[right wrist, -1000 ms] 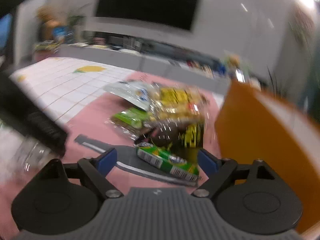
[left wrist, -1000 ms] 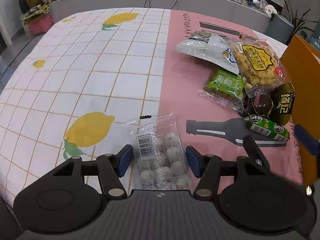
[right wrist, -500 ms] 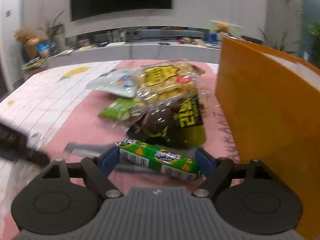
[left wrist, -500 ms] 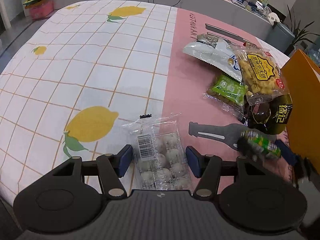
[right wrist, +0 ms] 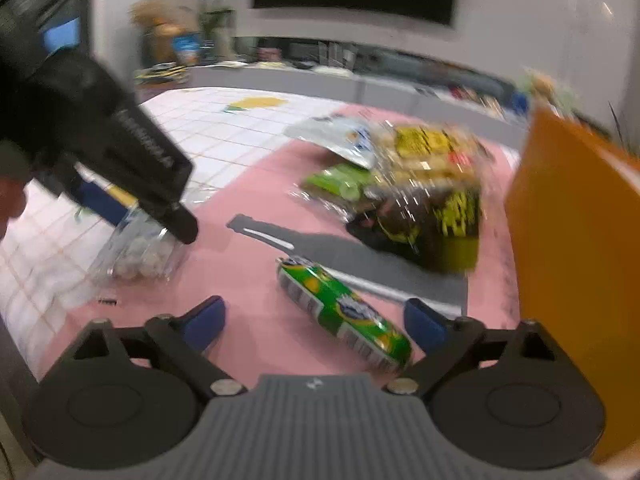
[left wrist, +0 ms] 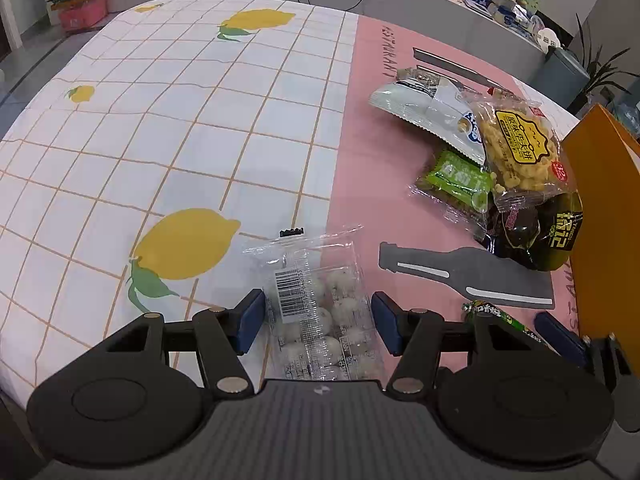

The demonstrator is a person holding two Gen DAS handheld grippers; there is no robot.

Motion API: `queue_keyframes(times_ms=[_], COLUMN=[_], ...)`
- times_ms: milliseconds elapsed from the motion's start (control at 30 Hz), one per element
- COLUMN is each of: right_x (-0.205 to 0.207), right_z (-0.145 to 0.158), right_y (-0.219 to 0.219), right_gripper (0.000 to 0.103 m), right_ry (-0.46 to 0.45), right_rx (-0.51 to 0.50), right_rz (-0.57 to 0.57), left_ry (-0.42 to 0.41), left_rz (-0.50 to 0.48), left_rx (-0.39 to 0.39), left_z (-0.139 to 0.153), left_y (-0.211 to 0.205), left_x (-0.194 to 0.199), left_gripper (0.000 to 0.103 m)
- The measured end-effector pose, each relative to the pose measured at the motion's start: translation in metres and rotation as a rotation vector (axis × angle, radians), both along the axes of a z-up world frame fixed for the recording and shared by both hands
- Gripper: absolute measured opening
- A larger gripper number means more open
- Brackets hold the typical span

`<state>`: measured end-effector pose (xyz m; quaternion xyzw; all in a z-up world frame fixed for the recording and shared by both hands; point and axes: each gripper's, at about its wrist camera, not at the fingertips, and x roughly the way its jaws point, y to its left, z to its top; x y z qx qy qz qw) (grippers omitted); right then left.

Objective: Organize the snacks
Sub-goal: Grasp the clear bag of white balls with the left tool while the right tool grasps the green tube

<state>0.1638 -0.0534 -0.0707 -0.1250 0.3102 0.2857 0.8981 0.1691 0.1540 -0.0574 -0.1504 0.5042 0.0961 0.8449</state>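
A clear packet of white balls (left wrist: 320, 312) lies on the table between the pads of my left gripper (left wrist: 319, 320), which is open around it. A green snack tube (right wrist: 344, 312) lies on the pink cloth between the pads of my right gripper (right wrist: 316, 322), also open; the tube also shows in the left wrist view (left wrist: 500, 320). A pile of snacks sits near the orange box (left wrist: 604, 216): a yellow cracker bag (left wrist: 520, 152), a green packet (left wrist: 460, 178), a white bag (left wrist: 428, 108) and a dark packet (left wrist: 540, 236).
The tablecloth has a white lemon-print half (left wrist: 180, 140) and a pink half (left wrist: 392, 208). The orange box (right wrist: 576, 248) stands close on the right of my right gripper. The left gripper's body (right wrist: 100, 128) fills the left of the right wrist view.
My right gripper has pulled back and swung left, and the green tube now lies diagonally between its pads. The left gripper has stayed open around the clear packet, rising slightly.
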Motion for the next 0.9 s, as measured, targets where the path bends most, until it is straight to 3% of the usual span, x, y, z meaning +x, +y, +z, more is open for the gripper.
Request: queue_keyframes(times_ms=[100,167,233,333,400,533,800,900], right_x=[0.003,0.005,0.007,0.005,0.006,0.0,-0.007,-0.01], right_z=[0.001,0.001,0.001,0.002,0.006,0.025,0.088,0.112], right_y=[-0.001,-0.004,-0.007,-0.009,-0.017,-0.025,-0.069,-0.096], right_gripper=[0.061,0.033,0.021,0.021,0.021,0.021,0.021,0.021], right_ry=[-0.024,-0.015,0.0,-0.001,0.029,-0.006,-0.044,-0.088], right_rx=[0.004,0.023,0.052,0.07,0.151,0.193,0.34,0.35], right_rz=[0.048,0.057,0.061,0.023,-0.011,-0.037,-0.081,-0.08], left_ry=[0.0,0.0,0.001,-0.004,-0.019,-0.033,-0.12,-0.147], left_rz=[-0.003,-0.003,-0.009,-0.022,-0.005,0.028,-0.012,-0.068], left_rx=[0.004,0.004,0.009,0.0,-0.041,-0.118,-0.171,-0.21], left_z=[0.0,0.0,0.0,0.0,0.0,0.0,0.009,0.021], left_y=[0.0,0.0,0.0,0.002,0.009,0.02,0.012,0.002], left_x=[0.0,0.0,0.0,0.0,-0.001,-0.002,-0.01,-0.016], left_gripper=[0.067,0.067,0.066,0.064,0.064,0.064,0.063,0.063])
